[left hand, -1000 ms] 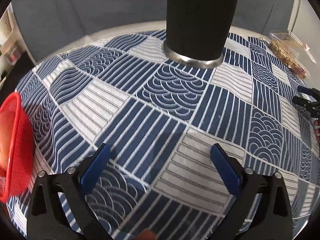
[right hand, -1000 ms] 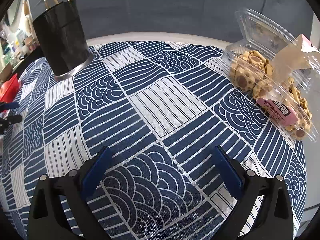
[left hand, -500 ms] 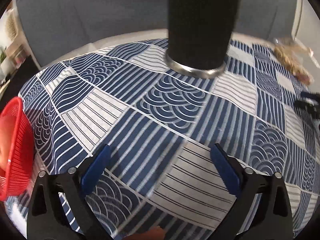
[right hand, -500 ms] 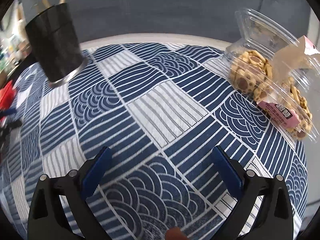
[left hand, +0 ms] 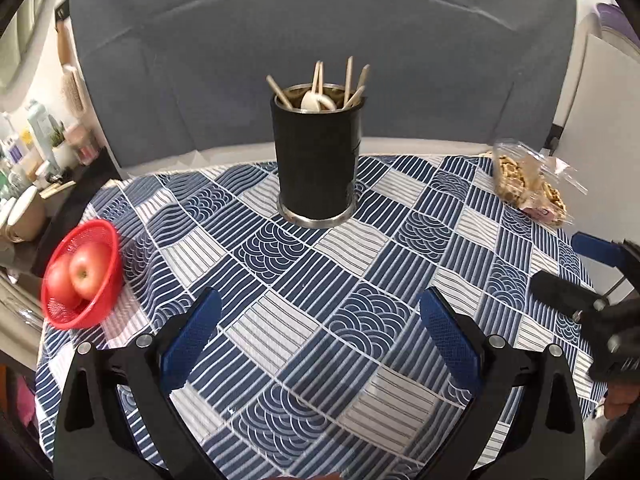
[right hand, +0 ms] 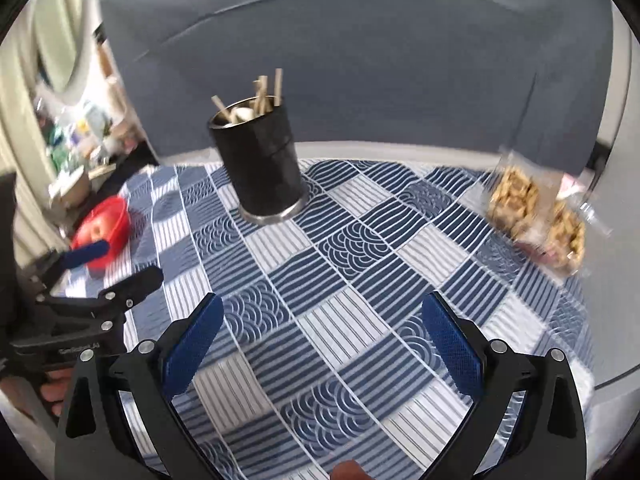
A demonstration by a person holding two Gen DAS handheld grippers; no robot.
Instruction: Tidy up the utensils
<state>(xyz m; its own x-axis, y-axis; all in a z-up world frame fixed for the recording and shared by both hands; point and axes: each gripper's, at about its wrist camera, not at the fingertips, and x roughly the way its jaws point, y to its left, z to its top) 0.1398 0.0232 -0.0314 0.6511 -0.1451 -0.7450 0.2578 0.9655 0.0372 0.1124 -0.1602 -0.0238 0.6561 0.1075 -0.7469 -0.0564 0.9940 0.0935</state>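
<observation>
A black utensil holder (left hand: 317, 160) with a metal rim stands upright on the blue patterned tablecloth (left hand: 320, 280), far centre. Wooden chopsticks (left hand: 350, 78) and a pale spoon (left hand: 316, 101) stick out of it. My left gripper (left hand: 320, 336) hovers well back from the holder, open, nothing between its blue pads. In the right wrist view the holder (right hand: 260, 164) sits up and to the left, and my right gripper (right hand: 322, 340) is open and empty above the cloth. Each gripper shows at the edge of the other's view: the right gripper (left hand: 592, 280) and the left gripper (right hand: 108, 272).
A red mesh basket (left hand: 82, 276) with two apples sits at the table's left edge. A clear plastic box of cookies (left hand: 528, 188) lies at the far right edge. A grey sofa back (left hand: 320, 40) rises behind the table. A cluttered shelf (left hand: 32, 152) stands far left.
Both grippers have pulled back and risen from the table. The holder, close and cut off before, now shows whole with its utensils. The basket's apples have come into view.
</observation>
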